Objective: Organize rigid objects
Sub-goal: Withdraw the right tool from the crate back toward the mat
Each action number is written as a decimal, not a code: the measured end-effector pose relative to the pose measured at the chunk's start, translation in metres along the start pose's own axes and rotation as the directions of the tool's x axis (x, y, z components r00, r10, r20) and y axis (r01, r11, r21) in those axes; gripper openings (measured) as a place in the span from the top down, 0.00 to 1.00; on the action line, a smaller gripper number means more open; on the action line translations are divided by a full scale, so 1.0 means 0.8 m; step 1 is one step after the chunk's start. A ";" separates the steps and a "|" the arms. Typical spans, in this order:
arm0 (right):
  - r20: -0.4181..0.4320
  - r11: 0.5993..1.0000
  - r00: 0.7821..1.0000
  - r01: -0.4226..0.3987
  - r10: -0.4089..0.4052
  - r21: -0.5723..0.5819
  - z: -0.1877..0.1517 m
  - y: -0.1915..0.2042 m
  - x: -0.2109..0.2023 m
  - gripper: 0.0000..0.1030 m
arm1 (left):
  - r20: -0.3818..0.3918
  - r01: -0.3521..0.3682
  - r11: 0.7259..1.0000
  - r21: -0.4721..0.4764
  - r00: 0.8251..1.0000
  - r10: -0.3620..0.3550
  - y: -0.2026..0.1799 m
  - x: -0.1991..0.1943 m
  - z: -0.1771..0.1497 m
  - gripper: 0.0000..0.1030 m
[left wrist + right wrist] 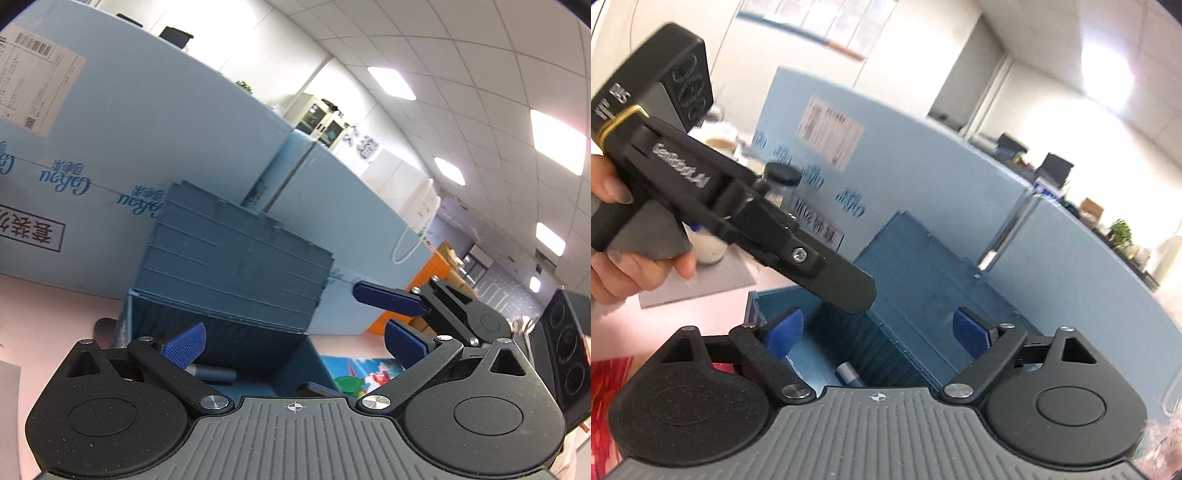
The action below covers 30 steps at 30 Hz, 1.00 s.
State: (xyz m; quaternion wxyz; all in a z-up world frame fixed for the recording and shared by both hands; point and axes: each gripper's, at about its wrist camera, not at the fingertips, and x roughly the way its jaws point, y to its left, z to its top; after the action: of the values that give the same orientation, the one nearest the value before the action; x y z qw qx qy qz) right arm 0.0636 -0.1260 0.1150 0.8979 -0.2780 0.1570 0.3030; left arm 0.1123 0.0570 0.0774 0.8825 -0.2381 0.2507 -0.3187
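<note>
I read "GenRobot.AI" on the left gripper body and "DAS" on its camera housing. Blue cardboard panel: upside-down "CoRou" logos; shipping label illegible.

We see a blue box of ribbed matt plastic, and behind it a pale blue cardboard panel with a paper label. Our grippers' bodies are matt black plastic, with shiny metal screws and textured blue pads.
</note>
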 end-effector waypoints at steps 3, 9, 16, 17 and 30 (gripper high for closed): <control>0.037 0.998 0.998 0.054 -0.054 0.023 -0.005 0.003 -0.015 0.08 | 0.004 0.021 1.000 0.014 1.000 -0.021 -0.009 -0.001 -0.002 0.00; 0.123 0.958 0.962 0.220 -0.245 0.184 -0.021 0.002 -0.057 0.00 | 0.018 0.044 0.997 0.060 0.999 -0.045 -0.029 -0.007 -0.006 0.00; 0.157 0.897 0.922 0.287 -0.354 0.336 -0.039 0.007 -0.099 0.00 | 0.031 0.075 0.992 0.098 0.996 -0.079 -0.048 -0.007 -0.011 0.00; 0.160 0.891 0.916 0.297 -0.367 0.343 -0.042 0.009 -0.103 0.00 | 0.031 0.080 0.991 0.106 0.996 -0.083 -0.052 -0.007 -0.013 0.00; 0.094 0.732 0.821 0.444 -0.564 0.516 -0.081 0.000 -0.151 0.00 | 0.040 0.102 0.984 0.148 0.993 -0.109 -0.070 -0.003 -0.021 0.00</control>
State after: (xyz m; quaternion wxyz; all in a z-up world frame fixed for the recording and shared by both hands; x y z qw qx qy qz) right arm -0.0364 -0.2198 0.1176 0.9981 -0.0435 0.0323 0.0303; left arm 0.0755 0.0162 0.0978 0.8852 -0.1934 0.1925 -0.3769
